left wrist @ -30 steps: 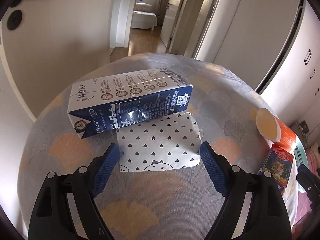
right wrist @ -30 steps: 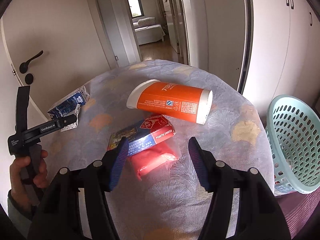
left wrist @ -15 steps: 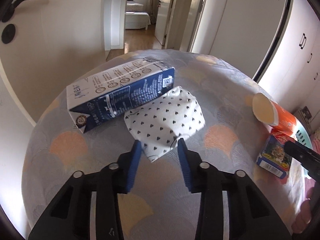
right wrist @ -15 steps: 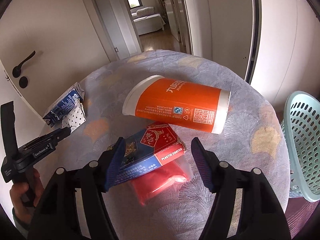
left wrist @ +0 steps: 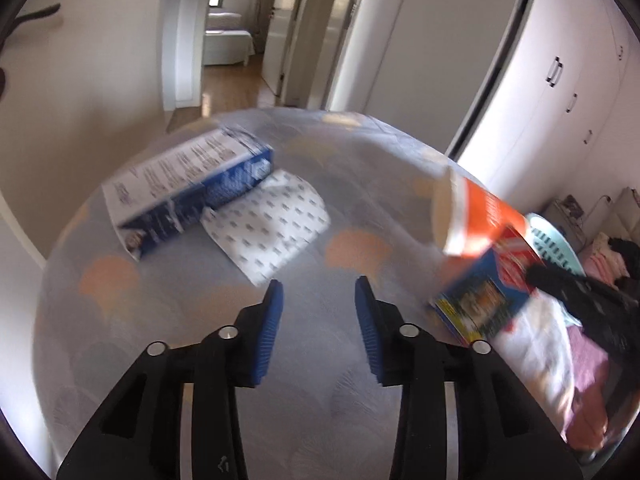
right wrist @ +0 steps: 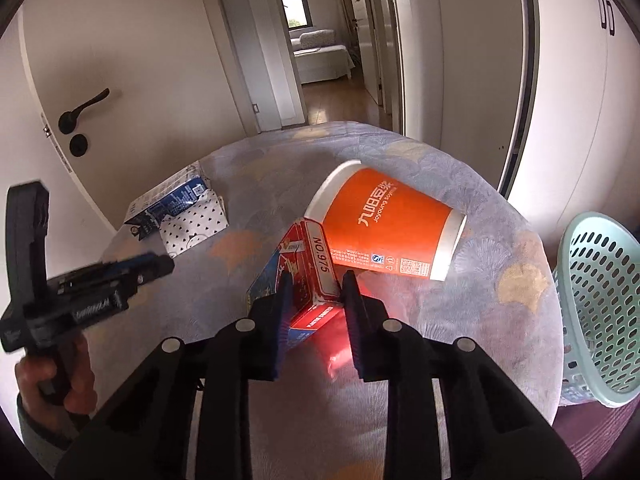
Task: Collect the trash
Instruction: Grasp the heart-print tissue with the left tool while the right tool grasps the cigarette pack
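Lifted now, one card box (right wrist: pixel 310 276) sits clamped in right tongs (right wrist: pixel 316 292); left tongs (left wrist: pixel 319 300) half-open, empty.

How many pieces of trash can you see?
4: milk carton and dotted packet touching at the table's left, orange cup on its side, card box in the right gripper.

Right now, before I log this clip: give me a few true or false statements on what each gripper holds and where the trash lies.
1. The right gripper is clamped on the card box. True.
2. The left gripper holds the heart-print packet. False: nothing sits between its fingers, and the packet lies on the table.
3. The orange cup stands upright. False: it lies on its side.
4. The milk carton is already in the basket. False: it lies on the table beside the packet.
5. The basket sits off the table's right edge. True.
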A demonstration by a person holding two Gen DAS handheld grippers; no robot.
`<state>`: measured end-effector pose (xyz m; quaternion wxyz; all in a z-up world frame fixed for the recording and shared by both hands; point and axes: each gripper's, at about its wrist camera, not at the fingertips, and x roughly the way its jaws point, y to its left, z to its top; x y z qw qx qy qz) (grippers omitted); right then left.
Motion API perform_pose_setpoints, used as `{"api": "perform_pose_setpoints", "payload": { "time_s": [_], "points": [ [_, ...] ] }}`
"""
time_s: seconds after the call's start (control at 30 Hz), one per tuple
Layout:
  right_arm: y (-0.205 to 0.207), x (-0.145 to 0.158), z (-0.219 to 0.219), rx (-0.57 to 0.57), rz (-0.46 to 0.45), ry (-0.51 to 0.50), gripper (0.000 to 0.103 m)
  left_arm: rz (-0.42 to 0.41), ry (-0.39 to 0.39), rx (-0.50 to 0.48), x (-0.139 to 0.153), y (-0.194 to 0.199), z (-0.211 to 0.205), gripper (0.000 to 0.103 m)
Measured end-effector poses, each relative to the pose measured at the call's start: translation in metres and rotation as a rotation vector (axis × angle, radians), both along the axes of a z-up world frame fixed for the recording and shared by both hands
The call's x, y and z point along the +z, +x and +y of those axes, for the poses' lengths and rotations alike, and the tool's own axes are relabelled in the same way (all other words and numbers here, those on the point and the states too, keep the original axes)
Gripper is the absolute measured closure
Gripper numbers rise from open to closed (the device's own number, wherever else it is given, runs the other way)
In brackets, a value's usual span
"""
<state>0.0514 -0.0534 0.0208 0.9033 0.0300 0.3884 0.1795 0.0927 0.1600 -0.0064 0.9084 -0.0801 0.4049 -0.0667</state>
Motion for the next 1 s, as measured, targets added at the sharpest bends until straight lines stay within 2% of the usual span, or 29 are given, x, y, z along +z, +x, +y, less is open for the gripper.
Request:
{"api": "perform_pose_setpoints", "payload": {
  "time_s": [0.03,0.07,0.2,0.3,0.37,0.47,0.57,0.63,0.67,0.73,0.77,0.87,1.0],
  "points": [
    [-0.006,-0.001,-0.001,0.002,0.003,0.005,0.080,0.010,0.015,0.018,0.002,0.007,0.003,0.055],
    [-0.013,-0.001,-0.001,0.000,0.002,0.007,0.080,0.018,0.027,0.040,0.001,0.015,0.007,0.051],
    [-0.037,-0.002,0.002,0.005,0.020,0.017,0.080,0.058,0.038,0.060,-0.010,0.038,0.011,0.049],
    [-0.051,-0.006,0.001,0.018,0.059,0.035,0.080,0.068,0.023,0.035,-0.014,0.045,0.007,0.052],
    [-0.061,-0.008,-0.001,0.035,0.071,0.038,0.080,0.066,-0.034,-0.024,-0.013,0.043,0.005,0.059],
    [-0.076,-0.012,0.003,0.080,0.071,-0.002,0.080,0.058,-0.070,-0.138,-0.009,0.024,-0.013,0.059],
    [-0.095,-0.019,0.004,0.120,0.066,-0.050,0.080,0.040,-0.080,-0.210,-0.004,0.005,-0.021,0.057],
    [-0.103,-0.024,0.000,0.118,0.056,-0.090,0.080,0.014,-0.065,-0.196,0.001,0.001,-0.017,0.055],
    [-0.105,-0.026,-0.002,0.116,0.047,-0.103,0.078,0.001,-0.051,-0.169,0.005,0.003,-0.011,0.049],
    [-0.105,-0.028,-0.009,0.099,0.035,-0.118,0.067,-0.021,-0.023,-0.112,0.010,0.016,-0.009,0.039],
    [-0.103,-0.028,-0.013,0.086,0.031,-0.112,0.056,-0.029,-0.022,-0.088,0.010,0.023,-0.002,0.034],
    [-0.095,-0.025,-0.022,0.071,0.029,-0.088,0.053,-0.006,-0.014,-0.096,0.009,0.046,0.001,0.033],
    [-0.086,-0.027,-0.023,0.071,0.018,-0.084,0.051,-0.005,0.113,-0.111,0.002,0.068,-0.007,0.033]
  ]
}}
